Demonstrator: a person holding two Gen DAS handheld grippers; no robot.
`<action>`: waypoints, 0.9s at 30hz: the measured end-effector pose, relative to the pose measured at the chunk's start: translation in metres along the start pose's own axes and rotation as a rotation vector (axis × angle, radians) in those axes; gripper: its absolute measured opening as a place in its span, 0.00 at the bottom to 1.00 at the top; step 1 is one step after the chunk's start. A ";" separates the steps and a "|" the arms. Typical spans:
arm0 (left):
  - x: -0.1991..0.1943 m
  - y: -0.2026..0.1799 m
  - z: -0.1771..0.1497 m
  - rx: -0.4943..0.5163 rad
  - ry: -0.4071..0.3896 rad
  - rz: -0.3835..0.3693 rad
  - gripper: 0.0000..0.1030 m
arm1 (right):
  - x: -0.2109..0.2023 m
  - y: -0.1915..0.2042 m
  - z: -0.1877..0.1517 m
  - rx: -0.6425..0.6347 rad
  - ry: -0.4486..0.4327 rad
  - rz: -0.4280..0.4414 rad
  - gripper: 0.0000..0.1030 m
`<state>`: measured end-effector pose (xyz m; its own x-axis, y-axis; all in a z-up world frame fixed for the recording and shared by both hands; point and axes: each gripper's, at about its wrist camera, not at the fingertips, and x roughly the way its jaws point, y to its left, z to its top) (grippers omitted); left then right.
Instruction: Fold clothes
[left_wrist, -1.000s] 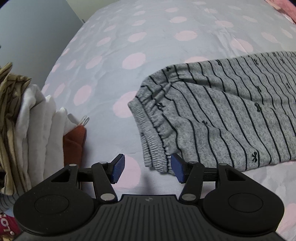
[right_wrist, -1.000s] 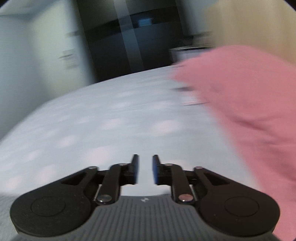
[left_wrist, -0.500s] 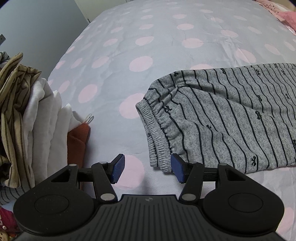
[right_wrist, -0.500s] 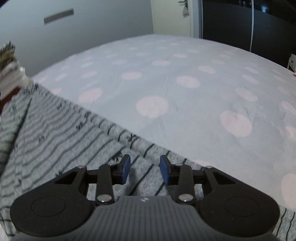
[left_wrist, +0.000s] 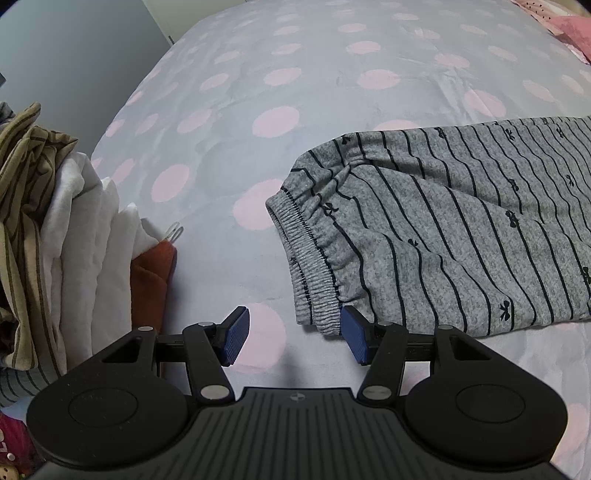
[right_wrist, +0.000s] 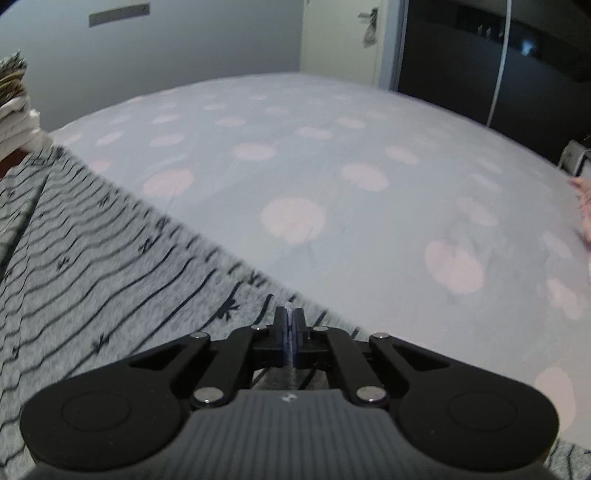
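In the left wrist view our left gripper (left_wrist: 293, 338) is spread wide and empty, just short of the striped grey trousers' (left_wrist: 461, 236) waistband on the dotted bedspread (left_wrist: 258, 92); in the right wrist view our right gripper (right_wrist: 289, 326) pinches the trousers (right_wrist: 110, 258)

I see grey trousers (left_wrist: 461, 236) with thin black stripes and tiny black bows — on a pale grey bedspread (left_wrist: 295, 92) dotted pink. Beside them, a stack (left_wrist: 74, 236) — olive-striped, white, rust-orange. My fingers (left_wrist: 236, 334) are blue-padded.
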<state>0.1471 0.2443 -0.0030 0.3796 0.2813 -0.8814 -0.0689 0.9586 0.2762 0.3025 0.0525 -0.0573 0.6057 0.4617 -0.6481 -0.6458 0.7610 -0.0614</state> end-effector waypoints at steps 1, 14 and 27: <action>0.000 0.000 0.000 0.002 -0.002 -0.001 0.51 | 0.002 0.001 0.003 -0.004 -0.004 -0.022 0.02; -0.001 0.004 0.000 -0.017 -0.012 -0.024 0.51 | 0.022 0.001 0.022 0.086 0.010 -0.099 0.16; -0.003 0.005 -0.003 -0.009 -0.011 -0.032 0.51 | 0.058 0.098 0.060 -0.161 -0.018 0.202 0.38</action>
<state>0.1425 0.2481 -0.0006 0.3920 0.2498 -0.8854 -0.0652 0.9675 0.2441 0.3027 0.1810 -0.0552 0.4646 0.6059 -0.6458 -0.8190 0.5713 -0.0531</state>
